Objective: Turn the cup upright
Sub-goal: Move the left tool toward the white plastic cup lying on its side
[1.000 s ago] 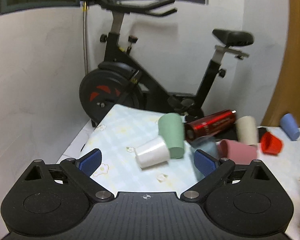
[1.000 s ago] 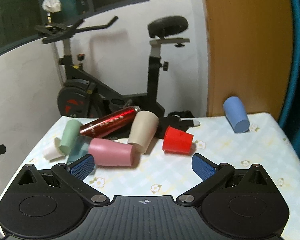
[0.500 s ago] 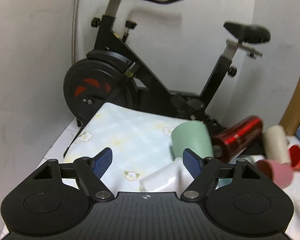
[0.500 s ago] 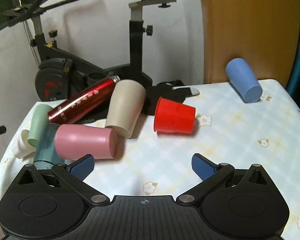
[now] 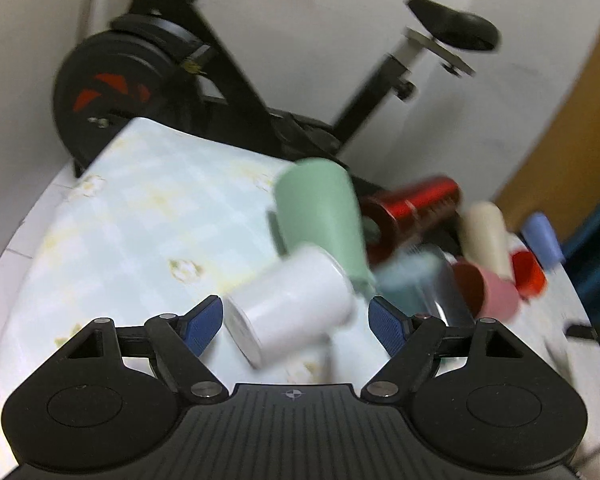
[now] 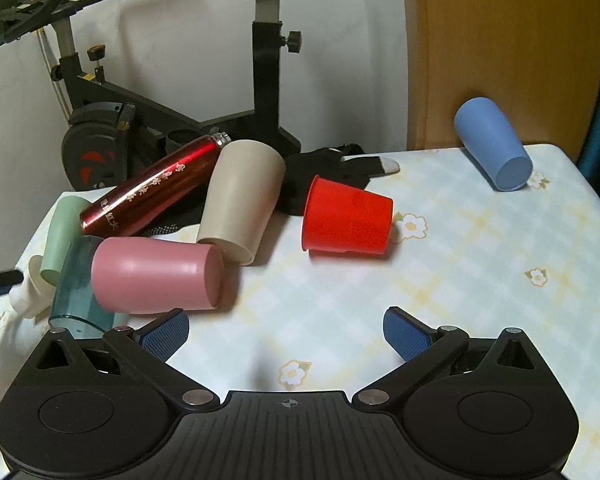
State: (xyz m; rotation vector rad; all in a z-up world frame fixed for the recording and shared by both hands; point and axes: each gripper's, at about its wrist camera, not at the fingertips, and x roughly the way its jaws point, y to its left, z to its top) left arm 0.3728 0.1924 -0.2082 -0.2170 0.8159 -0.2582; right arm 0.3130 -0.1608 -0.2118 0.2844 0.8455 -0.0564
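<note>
We straddle the white cup (image 5: 292, 304) lying on the tablecloth (image 5: 140, 216) with our spread left gripper (image 5: 296, 320), apparently untouched through blur; next, close and tip it upright.

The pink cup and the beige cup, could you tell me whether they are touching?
Cannot tell. In the right wrist view the pink cup overlaps the beige cup at its lower end, hiding any contact or gap.

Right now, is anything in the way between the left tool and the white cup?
Nothing visible is. The white cup lies on its side between the open blue fingers of the left tool. The green cup lies right behind it, not in between.
</note>
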